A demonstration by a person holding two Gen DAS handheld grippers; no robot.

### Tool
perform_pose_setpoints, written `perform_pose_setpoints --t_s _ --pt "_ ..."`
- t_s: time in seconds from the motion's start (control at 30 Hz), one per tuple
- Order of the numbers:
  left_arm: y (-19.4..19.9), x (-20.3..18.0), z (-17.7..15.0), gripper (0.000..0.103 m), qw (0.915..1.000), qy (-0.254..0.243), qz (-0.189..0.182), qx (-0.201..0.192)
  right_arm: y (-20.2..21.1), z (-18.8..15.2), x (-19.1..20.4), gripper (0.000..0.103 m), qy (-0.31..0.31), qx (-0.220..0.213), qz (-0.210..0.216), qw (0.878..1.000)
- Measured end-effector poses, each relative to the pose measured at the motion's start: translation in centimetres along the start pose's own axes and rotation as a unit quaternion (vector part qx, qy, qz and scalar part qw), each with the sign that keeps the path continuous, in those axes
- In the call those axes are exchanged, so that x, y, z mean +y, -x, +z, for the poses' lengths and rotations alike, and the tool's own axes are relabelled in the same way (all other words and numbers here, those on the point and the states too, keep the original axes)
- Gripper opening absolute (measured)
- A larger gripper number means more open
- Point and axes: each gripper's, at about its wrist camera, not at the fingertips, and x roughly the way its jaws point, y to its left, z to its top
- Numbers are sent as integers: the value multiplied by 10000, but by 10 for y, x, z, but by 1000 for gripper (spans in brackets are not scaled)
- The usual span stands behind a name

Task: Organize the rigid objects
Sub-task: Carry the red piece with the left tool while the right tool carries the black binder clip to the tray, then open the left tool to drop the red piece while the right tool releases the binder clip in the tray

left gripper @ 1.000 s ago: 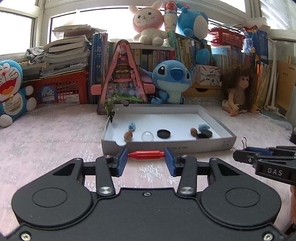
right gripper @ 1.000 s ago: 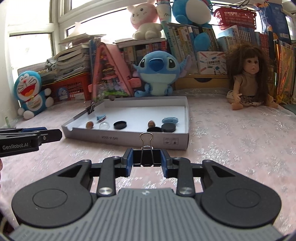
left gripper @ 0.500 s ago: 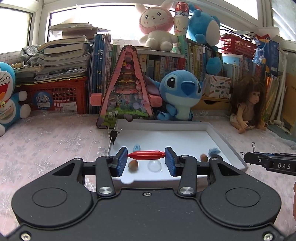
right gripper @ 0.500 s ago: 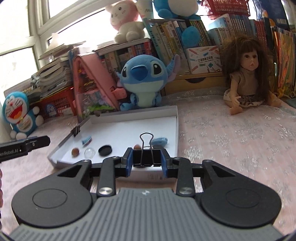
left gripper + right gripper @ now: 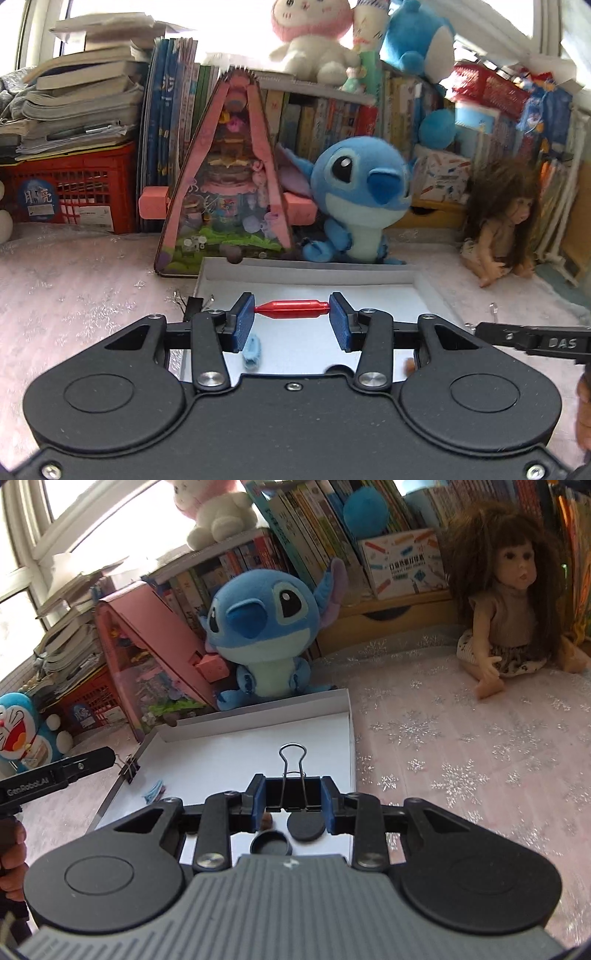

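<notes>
Presently both grippers are carrying loads over the white tray (image 5: pixel 258 716). Advice: lower each until just above the tray floor, clear of the black caps (image 5: pixel 306 825), before releasing. The left gripper (image 5: pixel 291 317) is clamping a red spindle (image 5: pixel 291 308) endwise, spanning nine to three o'clock between its pads. The right gripper (image 5: pixel 291 805) is pinching a black binder clip (image 5: pixel 291 794), handles pointing to twelve o'clock.

Two tools (image 5: pixel 291 317) (image 5: pixel 291 805), one white tray (image 5: pixel 258 723), two binder clips (image 5: pixel 291 794) (image 5: pixel 130 768), one red cylinder (image 5: pixel 291 308), two black caps (image 5: pixel 306 825) (image 5: pixel 270 845).
</notes>
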Motion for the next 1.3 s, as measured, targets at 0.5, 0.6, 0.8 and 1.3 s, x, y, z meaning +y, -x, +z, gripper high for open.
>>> perform_pose_setpoints --t_s 0.5,0.6,0.8,1.3 --pt "-70 -2 -7 42 9980 -305 463 314 -48 12 1 36 134 6 -132 9998" --pt "-77 -2 -11 42 9976 -369 518 281 -56 11 1 36 157 -23 -177 9997" --pt "-90 1 -13 42 9978 -279 473 367 -71 8 0 36 188 92 -228 9995" --pt "-110 0 -19 42 9941 -363 699 752 -85 3 8 36 482 147 -434 9978"
